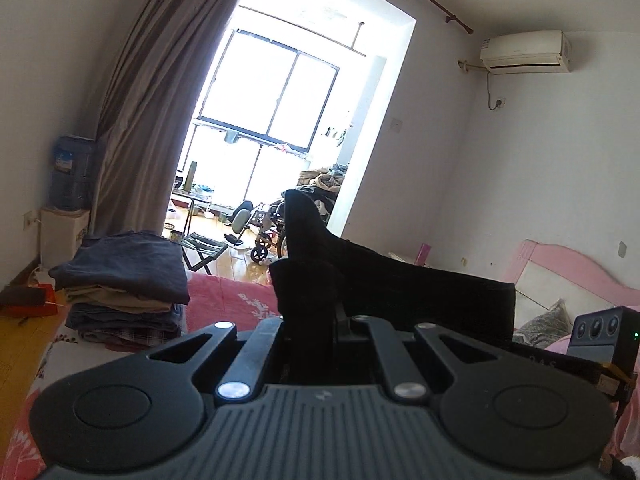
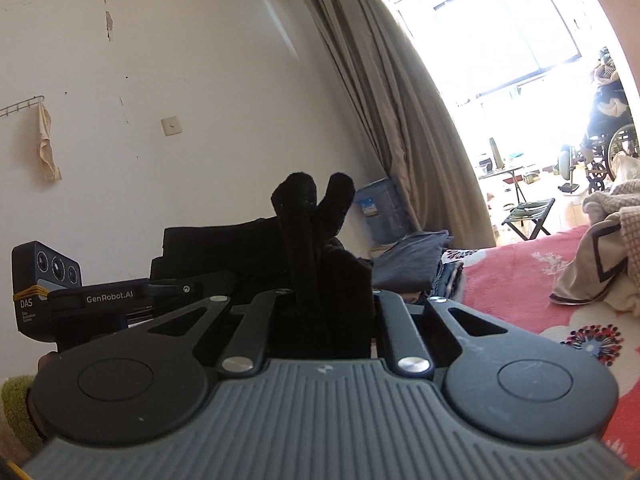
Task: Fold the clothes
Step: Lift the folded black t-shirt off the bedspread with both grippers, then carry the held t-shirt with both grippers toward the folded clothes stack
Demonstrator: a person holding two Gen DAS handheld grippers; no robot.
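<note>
Left wrist view: left gripper [image 1: 310, 280] pinched shut on black fabric garment [image 1: 400, 292], cloth bunched between jaws, peak sticking up above fingertips. Stretched taut rightward across to right gripper [image 1: 596, 340] at right edge of frame, held up clear above pink floral bedspread [image 1: 224, 300]. Stack of folded clothes, dark grey-blue on top [image 1: 124, 280], at far left corner of bed. Pink padded headboard [image 1: 560, 264] at far right end. Taupe curtain [image 1: 160, 120], blue water jug [image 1: 72, 172] on white dispenser, white wall air conditioner [image 1: 524, 52], wheelchair [image 1: 272, 232] beyond doorway.

Right wrist view: right gripper [image 2: 332, 280] also clamped on same black garment [image 2: 224, 252], two rounded lumps of cloth poking up past fingers. Fabric spanned leftward to left gripper [image 2: 120, 296]. Same folded stack [image 2: 412, 260] behind, near bed's far edge. Beige blanket with black trim [image 2: 596, 256] heaped at right edge of bedspread [image 2: 520, 280]. Cream cloth [image 2: 48, 148] hung on wall hook rack.
</note>
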